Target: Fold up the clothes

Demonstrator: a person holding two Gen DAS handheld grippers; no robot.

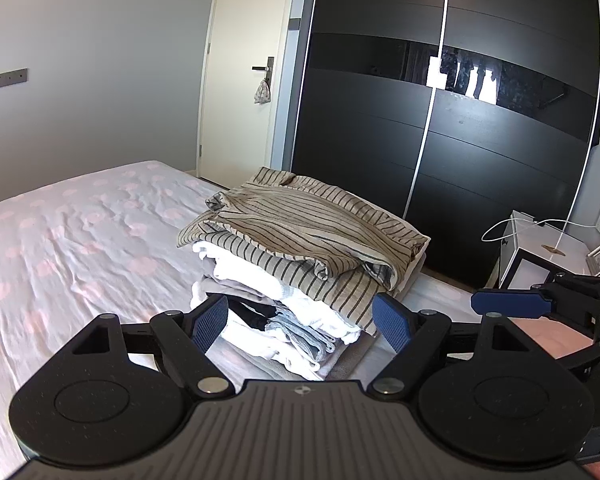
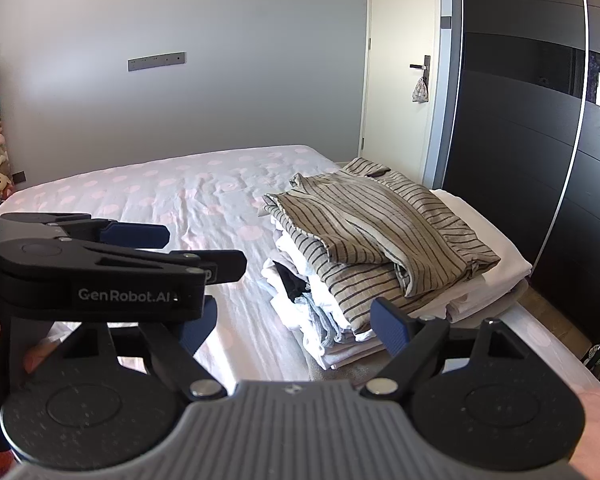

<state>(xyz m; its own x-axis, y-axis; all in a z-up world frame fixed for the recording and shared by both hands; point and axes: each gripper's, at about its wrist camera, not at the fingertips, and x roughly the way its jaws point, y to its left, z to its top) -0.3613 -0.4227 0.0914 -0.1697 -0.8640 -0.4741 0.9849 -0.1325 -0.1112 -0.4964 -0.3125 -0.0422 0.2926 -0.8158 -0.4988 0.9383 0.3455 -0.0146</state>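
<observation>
Folded clothes pile (image 1: 300, 256) on bed (image 1: 80, 240)

Pale grey walls (image 2: 180, 8), cream door (image 1: 240, 80) beside tall black glossy wardrobe (image 1: 480, 140). Pink-dotted bed sheet (image 1: 80, 232). White bedside cabinet (image 1: 536, 256) at right. Daylight reflected in wardrobe.

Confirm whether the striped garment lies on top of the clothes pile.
Yes, the striped garment lies over the white folded clothes, topping the pile.
</observation>
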